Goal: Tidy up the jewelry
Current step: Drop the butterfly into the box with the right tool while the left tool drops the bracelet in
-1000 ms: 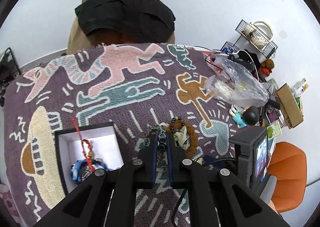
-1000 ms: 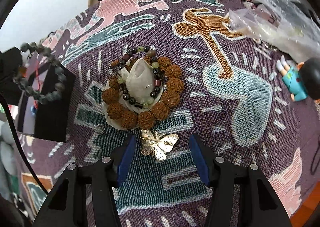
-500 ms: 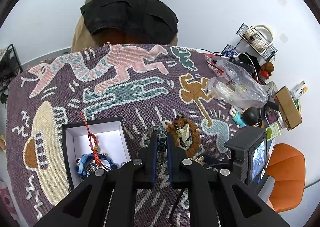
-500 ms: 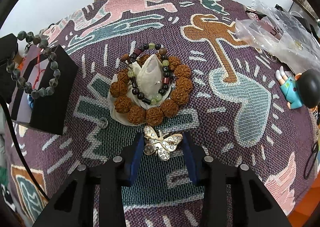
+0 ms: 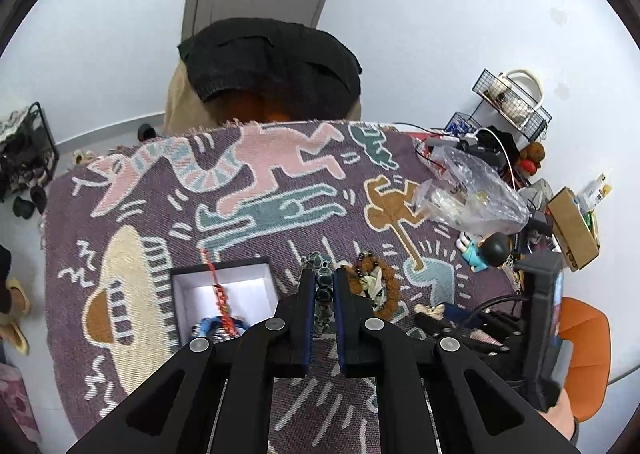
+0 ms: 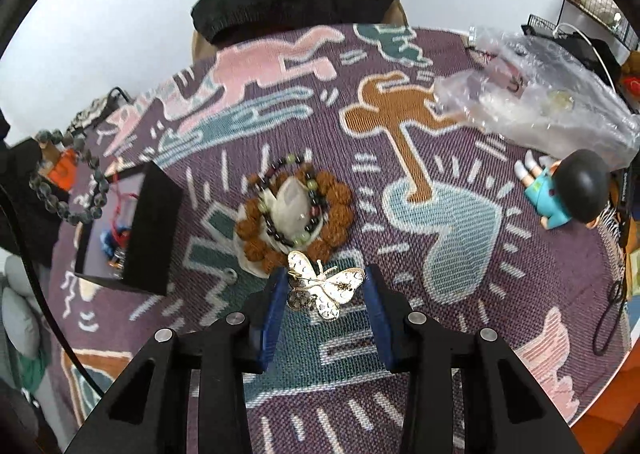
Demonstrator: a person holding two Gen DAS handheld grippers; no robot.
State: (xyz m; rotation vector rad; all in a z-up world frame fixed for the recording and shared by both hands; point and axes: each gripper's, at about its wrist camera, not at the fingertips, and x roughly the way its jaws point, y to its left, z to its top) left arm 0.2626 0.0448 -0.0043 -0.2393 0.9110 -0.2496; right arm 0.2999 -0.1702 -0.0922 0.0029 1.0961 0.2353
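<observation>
Gold butterfly brooch (image 6: 325,286), purple figure-patterned cloth (image 6: 440,294).
</observation>
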